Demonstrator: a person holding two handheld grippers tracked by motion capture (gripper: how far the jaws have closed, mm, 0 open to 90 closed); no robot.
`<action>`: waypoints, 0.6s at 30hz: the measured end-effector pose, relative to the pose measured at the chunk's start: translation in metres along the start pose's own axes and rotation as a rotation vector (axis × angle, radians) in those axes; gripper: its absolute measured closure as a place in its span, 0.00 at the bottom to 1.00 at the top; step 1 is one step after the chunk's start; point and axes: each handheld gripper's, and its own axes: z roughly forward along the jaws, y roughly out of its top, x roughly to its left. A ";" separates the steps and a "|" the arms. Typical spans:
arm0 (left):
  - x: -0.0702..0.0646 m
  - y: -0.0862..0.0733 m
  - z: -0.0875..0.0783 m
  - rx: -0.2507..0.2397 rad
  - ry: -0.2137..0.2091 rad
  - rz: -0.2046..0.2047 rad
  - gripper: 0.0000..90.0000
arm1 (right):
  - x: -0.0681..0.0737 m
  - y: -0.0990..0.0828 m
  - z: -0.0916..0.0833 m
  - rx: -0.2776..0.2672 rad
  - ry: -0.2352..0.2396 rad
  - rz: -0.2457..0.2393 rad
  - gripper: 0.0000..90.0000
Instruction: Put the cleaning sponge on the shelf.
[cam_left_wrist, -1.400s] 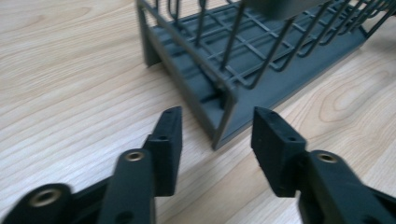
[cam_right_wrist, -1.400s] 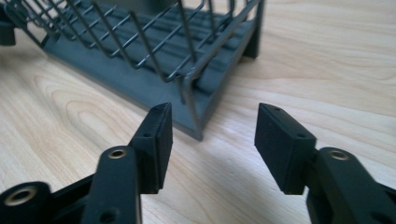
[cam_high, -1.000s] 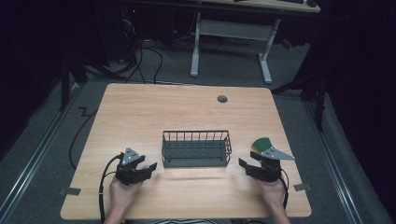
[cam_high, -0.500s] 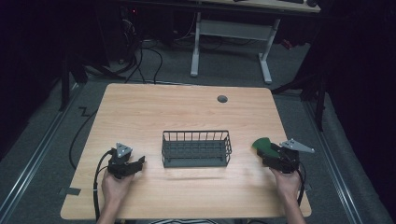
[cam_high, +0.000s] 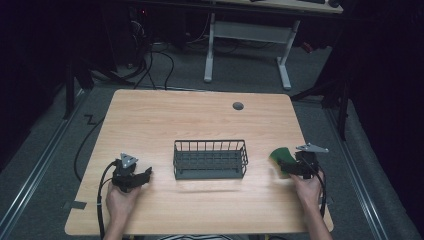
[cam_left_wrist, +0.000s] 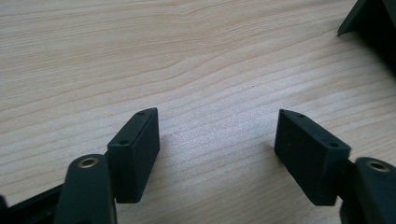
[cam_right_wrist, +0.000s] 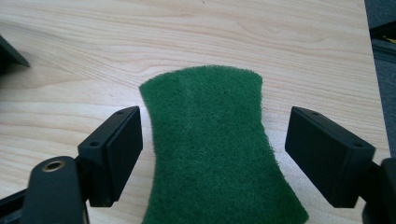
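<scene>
Since a moment ago both hands have drawn back toward the near edge of the one wooden table, away from the single wire basket at its middle. The left gripper gapes over bare wood. The right gripper, jaws wide, straddles one green scouring pad lying flat, touching neither jaw.

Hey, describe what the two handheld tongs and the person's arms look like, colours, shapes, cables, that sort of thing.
Both tongs are black. The left tongs and right tongs each carry a grey three-cornered plate on top and trail a black cable back along the forearm. Up close, each has two blocky rectangular black pads with small screw holes, mounted on rounded black links with a brass-coloured rivet. The forearms are bare; no sleeves are visible.
</scene>
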 end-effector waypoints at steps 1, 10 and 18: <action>0.000 0.000 0.000 0.000 -0.001 0.001 0.34 | 0.000 0.000 0.002 0.003 -0.003 -0.002 0.21; -0.002 0.001 0.001 0.011 -0.015 0.012 0.26 | -0.003 0.002 0.016 0.061 0.002 -0.017 0.18; -0.002 0.001 0.002 0.014 -0.017 0.015 0.24 | -0.002 -0.002 0.022 0.083 0.015 -0.035 0.29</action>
